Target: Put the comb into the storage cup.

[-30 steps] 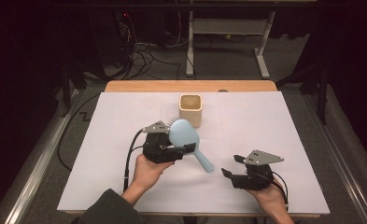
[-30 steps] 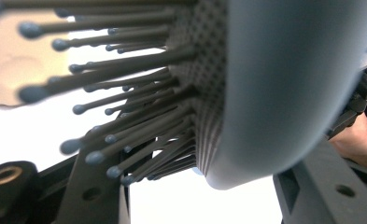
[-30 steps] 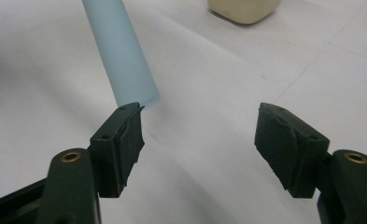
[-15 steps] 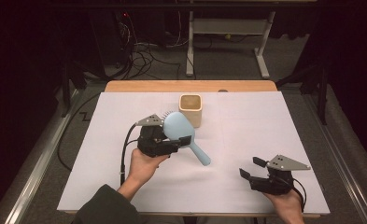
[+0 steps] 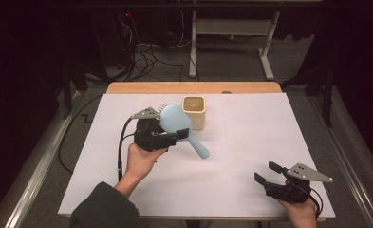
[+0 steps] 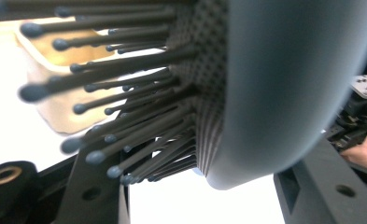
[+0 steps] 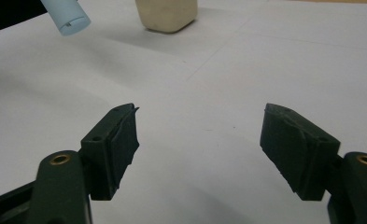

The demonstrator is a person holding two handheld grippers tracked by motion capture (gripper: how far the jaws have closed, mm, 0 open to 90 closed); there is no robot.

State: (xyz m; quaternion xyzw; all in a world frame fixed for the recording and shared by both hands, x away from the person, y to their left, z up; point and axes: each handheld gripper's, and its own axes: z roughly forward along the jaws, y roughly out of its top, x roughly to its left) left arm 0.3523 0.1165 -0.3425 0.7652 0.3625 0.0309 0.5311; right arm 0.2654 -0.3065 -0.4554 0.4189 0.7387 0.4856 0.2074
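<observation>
One light, stiff hairbrush (image 5: 177, 124): your L gripper (image 5: 171, 138) jaws clamp its head; R gripper (image 5: 268, 173) jaws just widened, empty — grab handle.

Left gripper (image 5: 174, 137): held up over the left half of the table, jaws clamped on the head of the hairbrush, grey plate on top, black cable trailing down past the wrist.
Hairbrush (image 5: 177, 124): light blue, oval head between the jaws, bristles facing up-left, handle slanting down to the right, its end off the sheet.
Cup (image 5: 194, 112): beige, squarish, open top, upright just behind the brush head.
Right gripper (image 5: 265, 174): low at the near right corner, jaws apart with nothing between them, having just been opening.
Table (image 5: 250, 142): covered by 1 white sheet, wooden edge along the far side.
Floor behind: tangled cables and a white frame.
</observation>
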